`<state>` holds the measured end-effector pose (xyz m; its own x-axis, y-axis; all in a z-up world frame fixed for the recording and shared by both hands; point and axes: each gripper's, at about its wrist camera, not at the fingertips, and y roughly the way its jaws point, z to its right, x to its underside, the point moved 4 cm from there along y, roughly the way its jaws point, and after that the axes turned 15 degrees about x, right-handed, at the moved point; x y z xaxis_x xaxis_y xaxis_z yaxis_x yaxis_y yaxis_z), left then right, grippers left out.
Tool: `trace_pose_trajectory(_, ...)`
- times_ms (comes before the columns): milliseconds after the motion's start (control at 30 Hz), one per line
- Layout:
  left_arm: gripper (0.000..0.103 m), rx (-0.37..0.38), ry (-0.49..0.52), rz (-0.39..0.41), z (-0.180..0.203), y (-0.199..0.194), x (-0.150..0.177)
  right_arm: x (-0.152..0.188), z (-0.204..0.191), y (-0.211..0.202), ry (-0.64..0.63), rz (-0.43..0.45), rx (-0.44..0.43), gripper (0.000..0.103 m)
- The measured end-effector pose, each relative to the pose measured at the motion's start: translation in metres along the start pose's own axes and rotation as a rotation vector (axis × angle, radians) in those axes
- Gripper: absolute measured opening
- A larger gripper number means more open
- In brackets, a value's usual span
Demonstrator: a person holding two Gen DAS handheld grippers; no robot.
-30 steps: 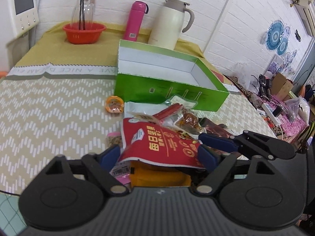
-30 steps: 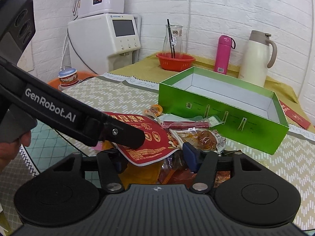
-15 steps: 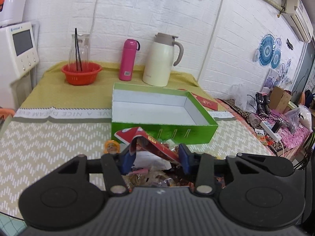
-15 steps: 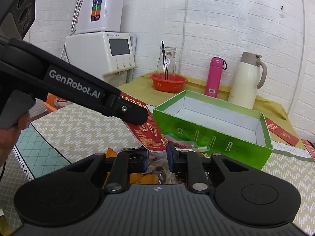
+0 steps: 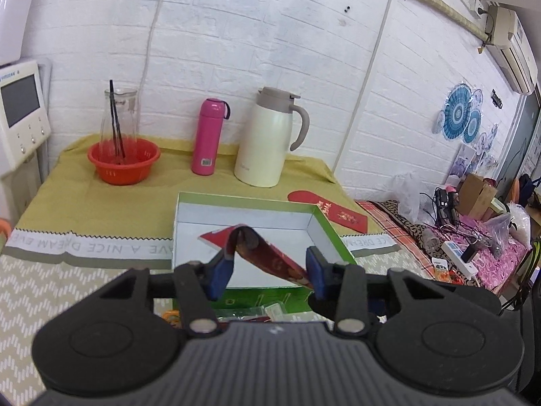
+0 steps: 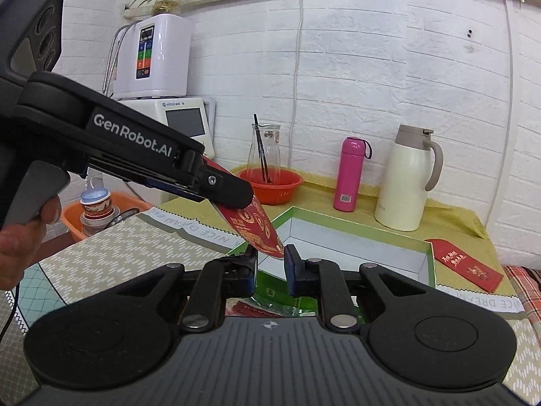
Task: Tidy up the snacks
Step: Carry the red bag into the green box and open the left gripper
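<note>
The left gripper (image 5: 269,267) is clamped on a red snack packet (image 5: 277,260). Its two blue pads press the packet from both sides, so the packet bows up between them in an arch. In the right wrist view a hand (image 6: 20,237) at the left edge holds this gripper's handle, and the packet hangs down from the jaws at a slant.

The right gripper (image 6: 270,264) is closing, and only a narrow gap is left between its pads. The lower corner of the red packet sits in that gap, against the right-hand pad. Whether the pads actually pinch it cannot be told.

Just below and beyond the fingers, a few loose snacks (image 5: 267,309) lie on the zigzag tablecloth (image 5: 50,287), against the near wall of an open green box (image 5: 236,199). The held packet is in the air over the near part of the box, whose white floor is bare where it shows.

A flat red envelope (image 5: 341,216) lies on the table just right of the box's far corner.

Farther back, along the white brick wall, stand:
- an orange bowl (image 5: 123,160) with a glass jug (image 5: 118,115) in it
- a pink flask (image 5: 208,135)
- a cream thermos jug (image 5: 270,138) at the right
</note>
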<state>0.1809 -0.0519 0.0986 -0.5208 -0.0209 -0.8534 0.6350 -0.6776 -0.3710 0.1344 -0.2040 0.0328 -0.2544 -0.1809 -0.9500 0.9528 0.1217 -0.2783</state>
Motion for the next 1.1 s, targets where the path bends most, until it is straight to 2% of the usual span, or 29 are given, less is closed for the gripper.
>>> trace_pose_trajectory(333,0.041,0.026,-0.118,-0.05,-0.046,0.064,0.006,0.021,0.016,0.057,0.027,-0.088,0.013,0.03)
trace_pose_trajectory(500,0.042,0.02,-0.138,-0.068,-0.061,0.086,0.01,0.028,0.015,0.077,0.004,-0.116,0.017,0.03)
trace_pose_trajectory(567,0.05,0.008,-0.132,-0.07,-0.067,0.093,0.01,0.03,0.015,0.084,-0.003,-0.122,0.022,0.03)
trace_pose_trajectory(600,0.05,-0.001,-0.131,-0.068,-0.069,0.095,0.01,0.03,0.014,0.087,-0.01,-0.123,0.027,0.03)
trace_pose_trajectory(633,0.055,-0.014,-0.128,-0.062,-0.071,0.096,0.01,0.031,0.014,0.09,-0.021,-0.124,0.031,0.031)
trace_pose_trajectory(667,0.071,-0.034,-0.122,-0.056,-0.074,0.097,0.01,0.031,0.014,0.093,-0.032,-0.119,0.034,0.04)
trace_pose_trajectory(700,0.079,-0.051,-0.117,-0.044,-0.075,0.096,0.009,0.03,0.013,0.093,-0.044,-0.108,0.04,0.042)
trace_pose_trajectory(733,0.085,-0.063,-0.114,-0.02,-0.076,0.093,0.009,0.031,0.013,0.094,-0.062,-0.111,0.045,0.049)
trace_pose_trajectory(800,0.092,-0.063,-0.12,0.01,-0.076,0.087,0.009,0.031,0.011,0.091,-0.086,-0.099,0.058,0.082)
trace_pose_trajectory(833,0.092,-0.061,-0.132,0.02,-0.077,0.085,0.009,0.032,0.01,0.089,-0.102,-0.09,0.068,0.103)
trace_pose_trajectory(933,0.092,-0.076,-0.16,0.026,-0.077,0.079,0.009,0.032,0.007,0.083,-0.123,-0.067,0.063,0.103)
trace_pose_trajectory(1100,0.092,-0.151,-0.111,-0.005,-0.071,0.071,0.012,0.03,0.007,0.076,-0.121,-0.082,0.085,0.103)
